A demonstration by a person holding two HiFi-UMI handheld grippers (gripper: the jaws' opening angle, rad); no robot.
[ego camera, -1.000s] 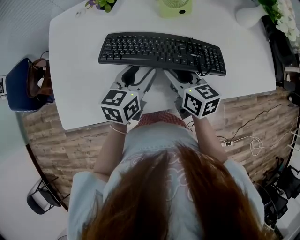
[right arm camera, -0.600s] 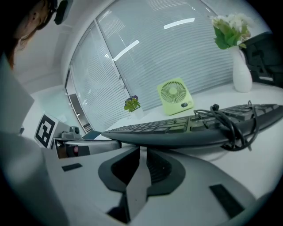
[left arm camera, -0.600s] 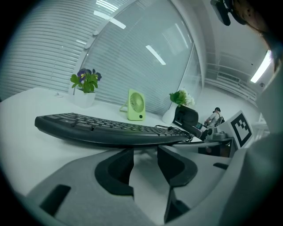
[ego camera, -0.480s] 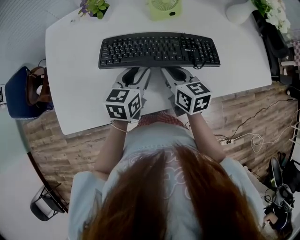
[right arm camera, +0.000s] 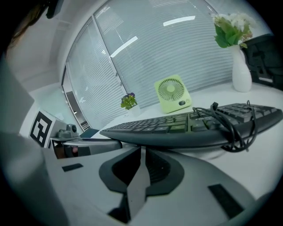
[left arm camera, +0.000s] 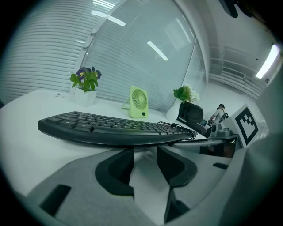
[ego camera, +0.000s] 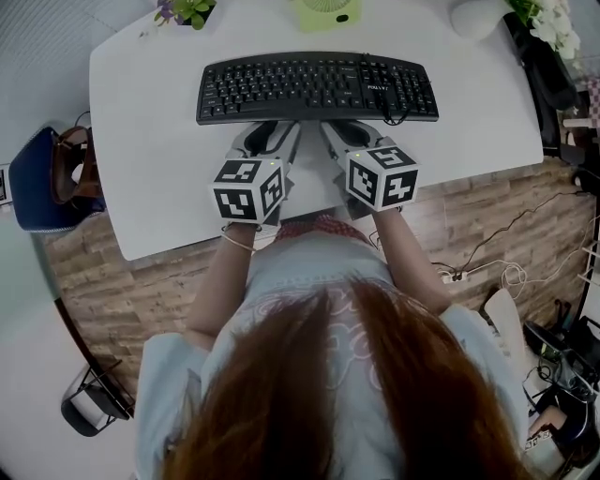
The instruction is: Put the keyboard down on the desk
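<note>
Jaws of the left gripper (left arm camera: 145, 152) are held apart over bare table (ego camera: 150, 169), while those of the right gripper (right arm camera: 142, 152) are closed to a thin slit, empty. The keyboard (ego camera: 317, 86) is laid across the table at upper centre of the head view, just beyond both grippers.

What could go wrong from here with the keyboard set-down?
1. The keyboard's near edge sits just above both jaw tips, unclamped; pulling the left gripper and right gripper out unevenly may skew it.
2. The loose cable bundled on its right end could snag.
3. The green fan stands close behind; a forward push might hit it.
</note>
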